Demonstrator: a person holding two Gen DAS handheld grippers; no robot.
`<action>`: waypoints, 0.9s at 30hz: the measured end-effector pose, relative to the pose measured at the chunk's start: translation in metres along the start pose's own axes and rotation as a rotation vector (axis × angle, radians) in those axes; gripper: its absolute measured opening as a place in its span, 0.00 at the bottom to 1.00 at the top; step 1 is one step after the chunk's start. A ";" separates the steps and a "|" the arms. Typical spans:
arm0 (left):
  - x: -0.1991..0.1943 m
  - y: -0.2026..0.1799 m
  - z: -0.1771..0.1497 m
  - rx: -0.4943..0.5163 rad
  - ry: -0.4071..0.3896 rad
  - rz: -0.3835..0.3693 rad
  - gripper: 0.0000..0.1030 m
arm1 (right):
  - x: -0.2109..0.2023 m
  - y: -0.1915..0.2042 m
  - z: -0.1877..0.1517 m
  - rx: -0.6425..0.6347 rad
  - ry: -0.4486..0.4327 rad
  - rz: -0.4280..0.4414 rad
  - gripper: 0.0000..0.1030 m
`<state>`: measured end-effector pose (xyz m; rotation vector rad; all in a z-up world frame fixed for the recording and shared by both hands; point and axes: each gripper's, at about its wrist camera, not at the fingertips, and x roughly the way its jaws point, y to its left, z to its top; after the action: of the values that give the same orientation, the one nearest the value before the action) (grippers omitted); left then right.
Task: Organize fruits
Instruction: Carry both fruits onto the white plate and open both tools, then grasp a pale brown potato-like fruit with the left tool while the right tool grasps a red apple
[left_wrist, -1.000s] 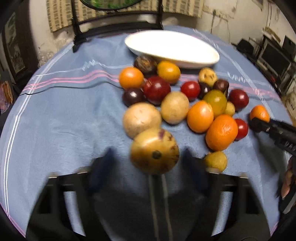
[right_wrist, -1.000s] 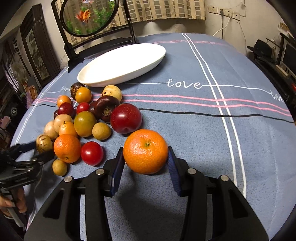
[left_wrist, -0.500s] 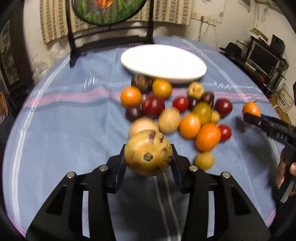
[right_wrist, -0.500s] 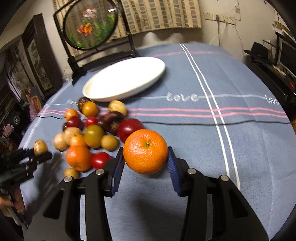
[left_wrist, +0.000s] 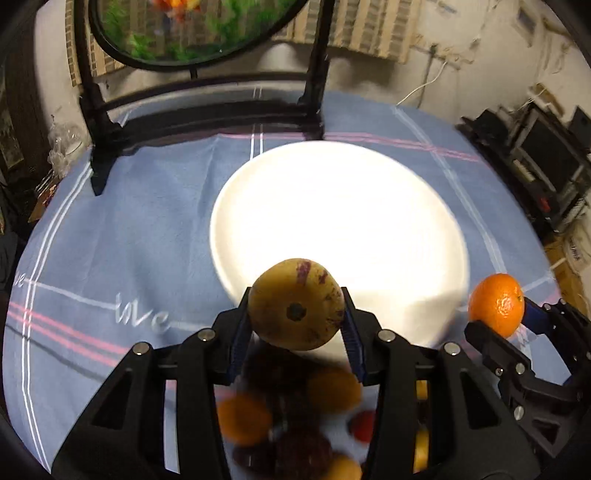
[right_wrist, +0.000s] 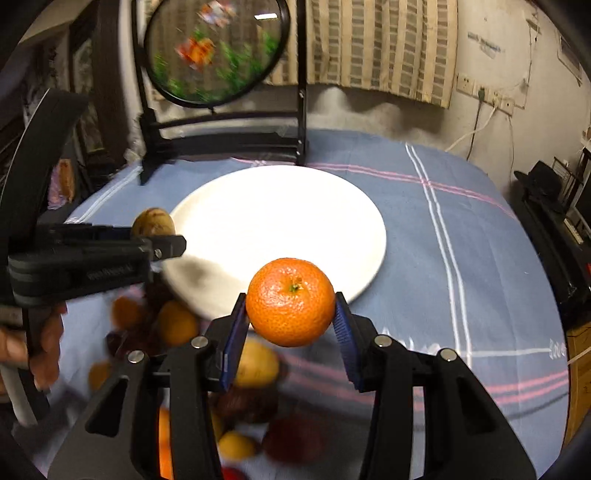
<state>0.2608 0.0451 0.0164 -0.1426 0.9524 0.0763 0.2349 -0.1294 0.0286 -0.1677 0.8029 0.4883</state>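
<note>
My left gripper (left_wrist: 295, 328) is shut on a yellow-brown passion fruit (left_wrist: 295, 302) and holds it in the air over the near rim of the white oval plate (left_wrist: 332, 206). My right gripper (right_wrist: 290, 325) is shut on an orange (right_wrist: 290, 301), held above the plate's (right_wrist: 273, 218) near right edge. The orange also shows at the right of the left wrist view (left_wrist: 496, 304); the passion fruit shows at the left of the right wrist view (right_wrist: 153, 221). The pile of mixed fruits (left_wrist: 295, 417) lies blurred on the blue cloth below both grippers (right_wrist: 177, 325).
A black stand with a round painted screen (right_wrist: 214, 48) stands at the table's far edge behind the plate. Electronics and cables (left_wrist: 546, 155) sit off the table to the right. A hand (right_wrist: 40, 347) holds the left gripper's handle.
Both grippers have lifted their fruits off the cloth and moved forward over the fruit pile to the near edge of the plate.
</note>
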 end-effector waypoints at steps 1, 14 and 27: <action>0.011 0.000 0.004 0.002 0.018 0.005 0.43 | 0.014 -0.002 0.006 0.006 0.022 0.001 0.44; 0.017 0.006 0.038 -0.064 -0.086 0.036 0.84 | 0.063 -0.031 0.051 0.072 0.082 -0.065 0.65; -0.070 0.002 -0.064 0.105 -0.166 0.042 0.95 | -0.036 -0.018 -0.039 0.083 0.011 -0.004 0.65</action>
<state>0.1687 0.0374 0.0368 -0.0191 0.7920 0.0753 0.1974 -0.1709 0.0271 -0.0951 0.8323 0.4500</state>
